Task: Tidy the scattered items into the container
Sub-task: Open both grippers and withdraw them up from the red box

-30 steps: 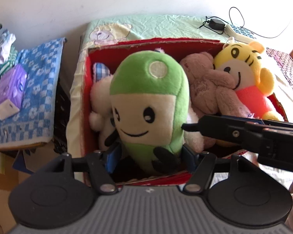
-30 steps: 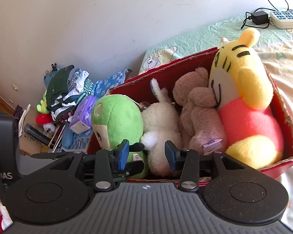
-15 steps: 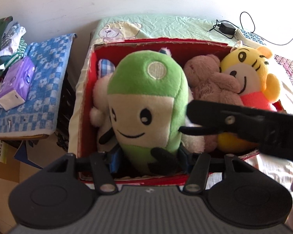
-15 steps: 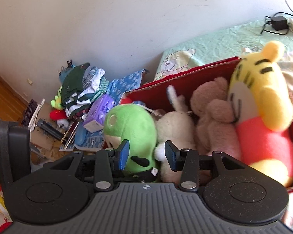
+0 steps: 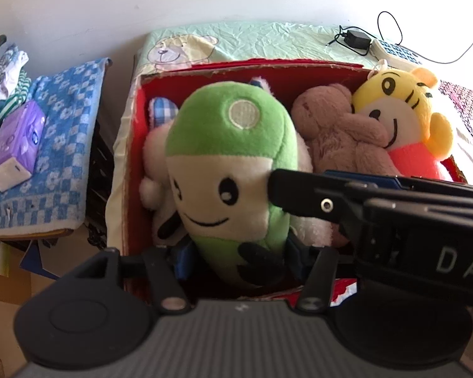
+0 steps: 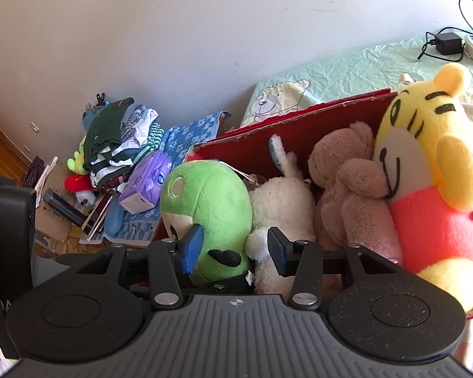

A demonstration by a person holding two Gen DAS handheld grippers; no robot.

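- The left gripper (image 5: pixel 238 260) is clamping the lower body of the green plush toy (image 5: pixel 233 170); its jaws have just been closing, and both blue pads are pressing into the toy's sides.
- The green plush toy is standing upright in the red box (image 5: pixel 132 163), occupying the box's 8 o'clock portion in the left wrist view, face toward the camera.
- The white plush toy (image 6: pixel 280 198) is sitting directly behind and beside the green one, touching it.
- The brown bear (image 5: pixel 340 132) is lying at the 1 o'clock side of the green toy, pressing against the yellow tiger toy (image 5: pixel 400 116), which is filling the box's 2 o'clock corner.
- The right gripper (image 6: pixel 233 249) is reaching in from the 3 o'clock edge of the left wrist view. Its fingers are standing moderately apart, straddling the green toy's side and the white toy's paw; whether its pads are pressing on either cannot be told.
- The purple tissue pack (image 5: pixel 15 145) is resting on the blue checked towel (image 5: pixel 63 132) at 9 o'clock, outside the box.
- The power adapter (image 5: pixel 356 39) is lying on the bed sheet (image 5: pixel 268 41) at 1 o'clock beyond the box.
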